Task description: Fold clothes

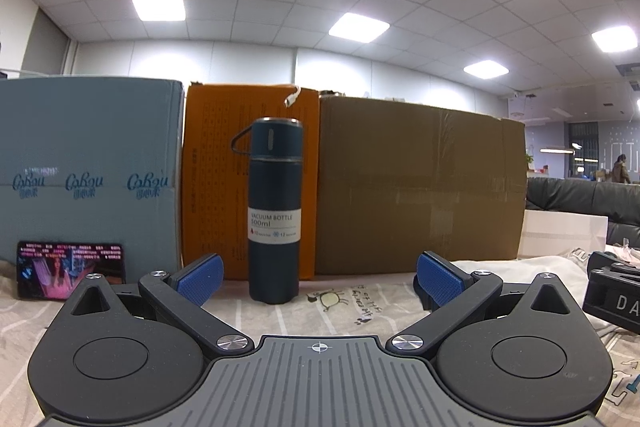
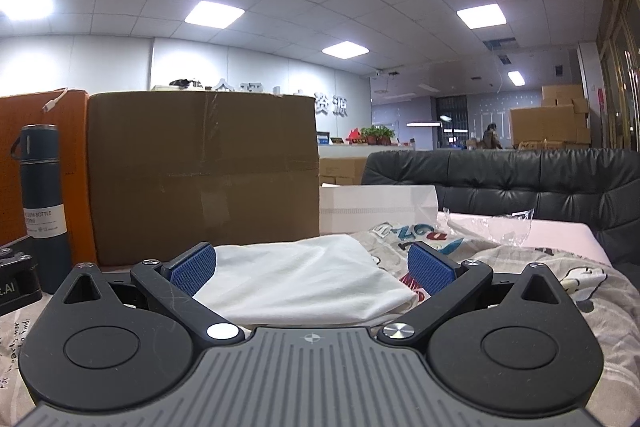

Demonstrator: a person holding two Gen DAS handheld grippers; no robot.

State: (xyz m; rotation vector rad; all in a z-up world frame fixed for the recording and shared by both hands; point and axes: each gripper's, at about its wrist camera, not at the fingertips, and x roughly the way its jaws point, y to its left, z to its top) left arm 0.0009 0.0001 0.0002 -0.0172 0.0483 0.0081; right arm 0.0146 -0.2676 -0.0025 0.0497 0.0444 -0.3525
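A white garment (image 2: 304,279) lies bunched on the printed sheet (image 2: 560,267), right in front of my right gripper (image 2: 312,273). The right gripper's blue pads (image 2: 192,269) stand wide apart, either side of the cloth and not touching it. In the left wrist view the same garment (image 1: 532,267) shows at the right edge. My left gripper (image 1: 320,279) is open too, level over the sheet (image 1: 340,307), with nothing between its fingers. The other gripper's black body (image 1: 612,295) sits at the far right of that view.
A dark blue vacuum bottle (image 1: 274,211) stands just ahead of the left gripper. Behind it are a blue box (image 1: 88,171), an orange box (image 1: 216,179) and a brown carton (image 1: 420,187). A phone (image 1: 70,269) leans at left. A white box (image 2: 376,207) and black sofa (image 2: 520,179) lie beyond.
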